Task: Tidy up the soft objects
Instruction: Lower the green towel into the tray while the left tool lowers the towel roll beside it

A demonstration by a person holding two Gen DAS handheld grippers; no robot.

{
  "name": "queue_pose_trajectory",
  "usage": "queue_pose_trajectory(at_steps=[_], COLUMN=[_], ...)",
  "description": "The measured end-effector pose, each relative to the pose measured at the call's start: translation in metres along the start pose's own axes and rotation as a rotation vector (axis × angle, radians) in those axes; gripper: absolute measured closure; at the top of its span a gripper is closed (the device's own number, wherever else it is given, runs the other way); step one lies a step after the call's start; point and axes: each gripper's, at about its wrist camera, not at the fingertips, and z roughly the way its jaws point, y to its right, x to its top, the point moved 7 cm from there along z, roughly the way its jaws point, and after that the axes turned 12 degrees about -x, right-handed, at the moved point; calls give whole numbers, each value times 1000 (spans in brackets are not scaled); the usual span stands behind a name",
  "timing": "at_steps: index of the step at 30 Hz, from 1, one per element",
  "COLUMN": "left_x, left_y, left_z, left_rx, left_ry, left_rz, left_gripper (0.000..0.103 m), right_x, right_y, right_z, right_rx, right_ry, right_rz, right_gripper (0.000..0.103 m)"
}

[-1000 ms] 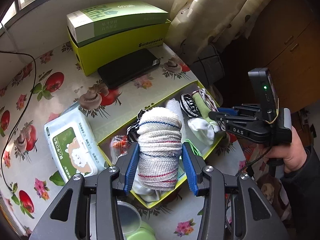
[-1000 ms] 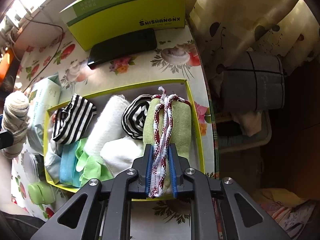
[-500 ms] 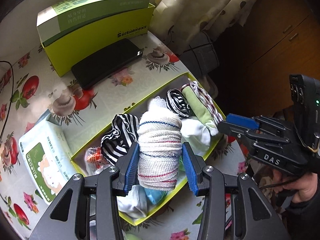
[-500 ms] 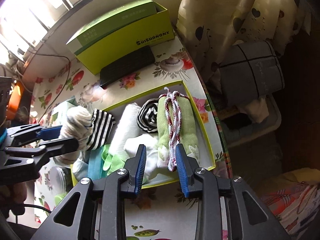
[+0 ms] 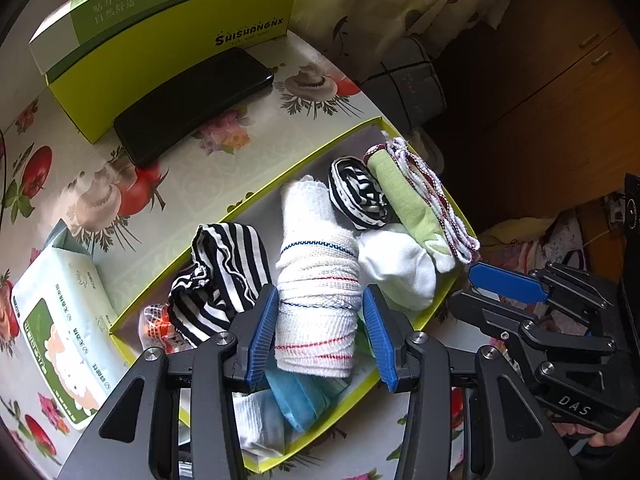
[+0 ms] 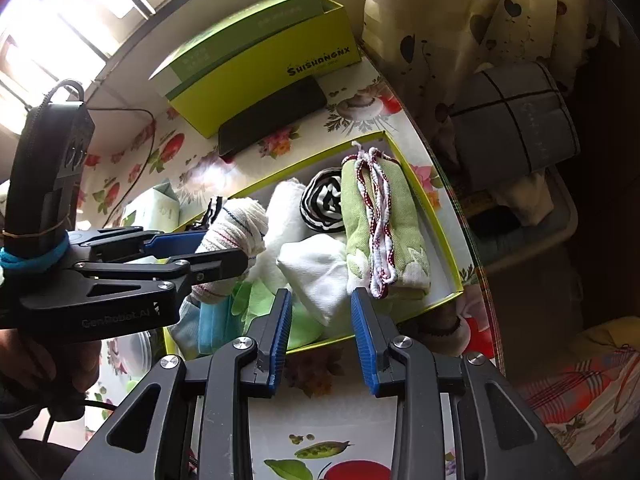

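My left tongs are clamped on the rolled white towel, which hangs low over the middle of the yellow-green tray, just above the blue cloth and beside the striped sock. My right tongs stand apart with nothing between the pads; their jaws have just been opening, and the green towel with its red-and-white cord lies free at the right end of the tray. The risk I see is crowding: the tray is nearly full, so if I let go here the roll could land on the blue cloth, tip over the tray's near wall, or start to unwind. The two tongs also sit near each other at the lower right of the left view, and a careless swing could knock them together or drag the white bundle out of line. The bench wears a glossy floral oilcloth, likely slick, carrying a lime box, a dark phone and a wipes pack. A spotted curtain hangs at the upper right, with a bright window at the upper left of the right view.
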Motion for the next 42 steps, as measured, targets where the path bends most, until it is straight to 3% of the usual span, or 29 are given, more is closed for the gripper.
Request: queue_pose_trajectory(at_steps=[16,18,19,20,28,31,42], left_x=[-6,-7,-7,-7,-8,-7,-7], left_y=[-2,-3,-3,-2,-3,-2,5], left_z=[-15,-14,-13,-12,-4,3,10], left_rx=[41,60,59,59,10,-6,6], left_ry=[17,16,12,3,-21,-51,-56], left_rz=[-8,0,4,7,-24,-26,31], left_gripper=[58,64,76,79,79,74,72], right_x=[-9,-10,-10,-10,-10,-8,-8], right_y=[-18,-18,-17,-17,-13,-9,-4], right_z=[-2,-2,-1,-1,1,4,22], right_rx=[19,19,19,19,20,13,-4], right_ry=[-10,-11,-12,-12,-15,-17,-51], right_rz=[-4,-2,-2,-1,8,19,40], right_gripper=[73,73,73,73,73,73,67])
